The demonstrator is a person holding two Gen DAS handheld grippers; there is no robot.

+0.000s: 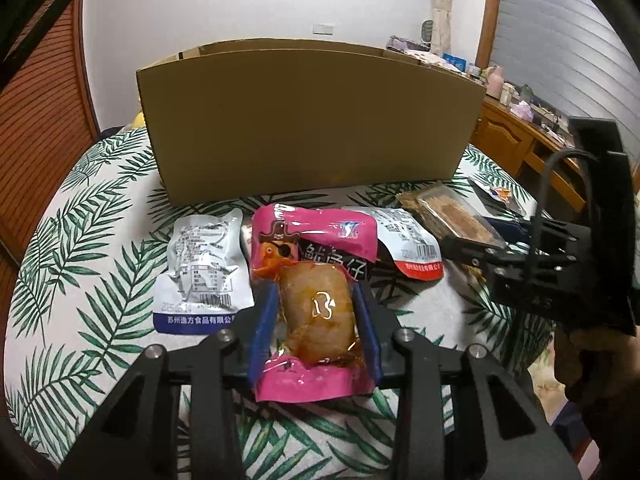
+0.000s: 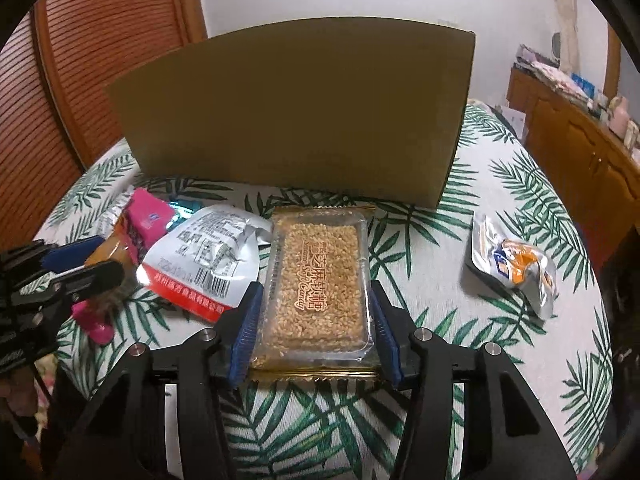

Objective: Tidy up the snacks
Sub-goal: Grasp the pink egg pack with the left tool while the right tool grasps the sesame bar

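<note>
1. A lived-in home room: round table under a white cloth printed with green palm leaves (image 1: 100, 240).
2. Brown louvred wooden door (image 2: 80, 60).
3. Cluttered wooden sideboard (image 1: 516, 136); cream curtain (image 1: 442, 4).

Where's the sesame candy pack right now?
In the right wrist view the sesame candy pack lies on the leaf-print tablecloth between the right gripper's blue pads, just before the cardboard box, beside a red-edged silver pouch.

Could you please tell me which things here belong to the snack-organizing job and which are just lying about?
Job:
pink snack pack, between the left tool fingers
sesame candy pack, between the right tool fingers
silver pouches
cardboard box

Lying about:
dresser clutter
leaf-print cloth
</note>
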